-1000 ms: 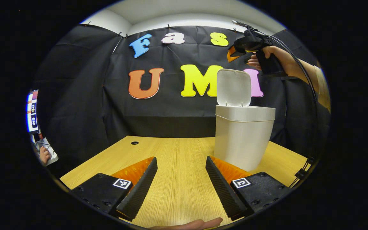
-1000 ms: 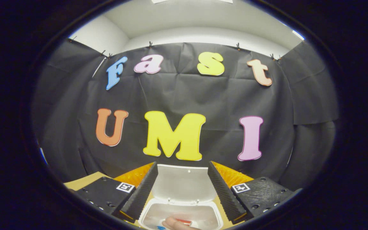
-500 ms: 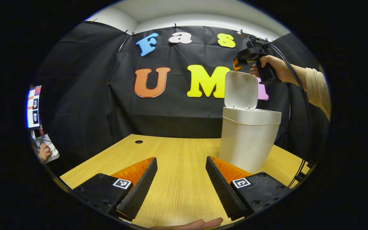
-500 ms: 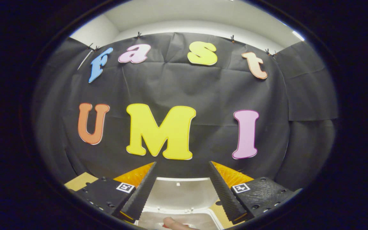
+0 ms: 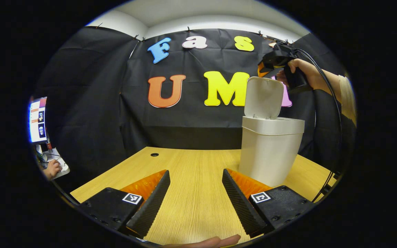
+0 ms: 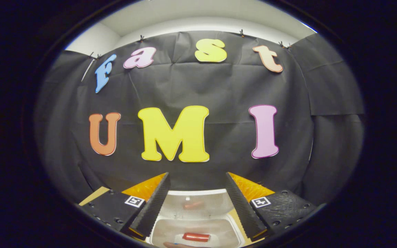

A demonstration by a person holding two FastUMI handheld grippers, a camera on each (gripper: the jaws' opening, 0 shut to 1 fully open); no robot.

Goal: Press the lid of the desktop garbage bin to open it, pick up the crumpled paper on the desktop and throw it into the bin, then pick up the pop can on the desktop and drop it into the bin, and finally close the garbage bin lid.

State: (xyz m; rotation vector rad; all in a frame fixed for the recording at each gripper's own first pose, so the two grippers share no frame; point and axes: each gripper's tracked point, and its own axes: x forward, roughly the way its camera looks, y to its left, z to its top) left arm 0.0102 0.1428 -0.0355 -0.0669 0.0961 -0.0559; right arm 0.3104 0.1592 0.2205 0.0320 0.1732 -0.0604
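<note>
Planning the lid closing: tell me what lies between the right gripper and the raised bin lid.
Nothing; in the left gripper view the right gripper hangs just above the upright lid.

White bin on desk – lid up; can inside.

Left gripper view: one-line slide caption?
Right gripper held above the open-lidded bin; left gripper open over the desk.

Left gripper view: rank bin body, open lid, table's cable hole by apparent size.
1. Bin body, largest.
2. Open lid, standing upright above the body, clearly smaller.
3. Cable hole, smallest; it sits farther back on the table, so its true size is unsure.
</note>
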